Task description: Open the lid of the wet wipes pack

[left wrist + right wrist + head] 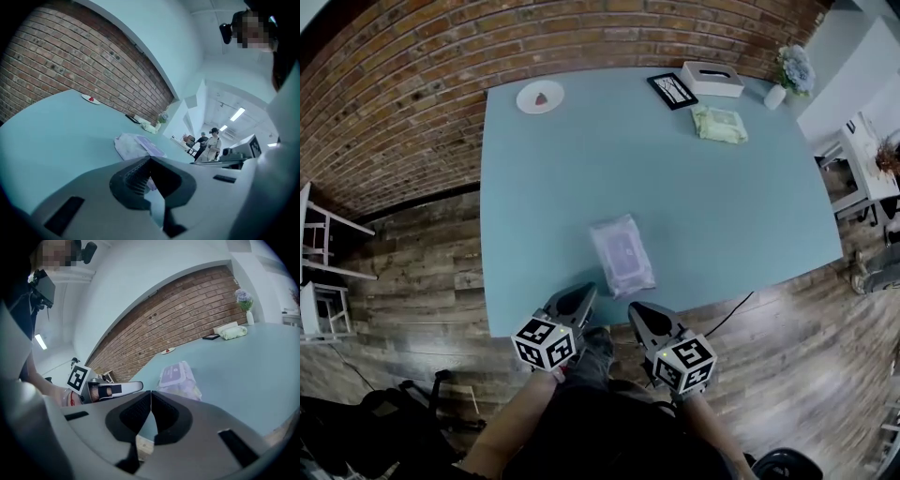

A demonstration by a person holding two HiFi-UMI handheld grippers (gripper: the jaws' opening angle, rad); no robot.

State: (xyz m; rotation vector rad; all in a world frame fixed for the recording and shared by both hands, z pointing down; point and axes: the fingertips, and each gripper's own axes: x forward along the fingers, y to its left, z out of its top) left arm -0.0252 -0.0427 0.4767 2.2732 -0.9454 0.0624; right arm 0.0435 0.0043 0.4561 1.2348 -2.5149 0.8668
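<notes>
The wet wipes pack [622, 255] lies flat on the teal table [694, 206], near its front edge; it is pale lilac with a purple lid on top, and the lid lies flat. The pack also shows in the left gripper view [138, 145] and the right gripper view [177, 376], just beyond the jaws. My left gripper [586, 292] hovers at the table's front edge, left of the pack's near end, jaws together and empty. My right gripper [636, 311] sits just off the edge, below the pack, jaws together with nothing in them. Neither touches the pack.
At the table's far side stand a white plate [540, 97] with something red, a black frame [672, 90], a white tissue box [712, 79], a green pack [719, 124] and a vase of flowers [791, 73]. A white chair [323, 262] stands left on the wooden floor.
</notes>
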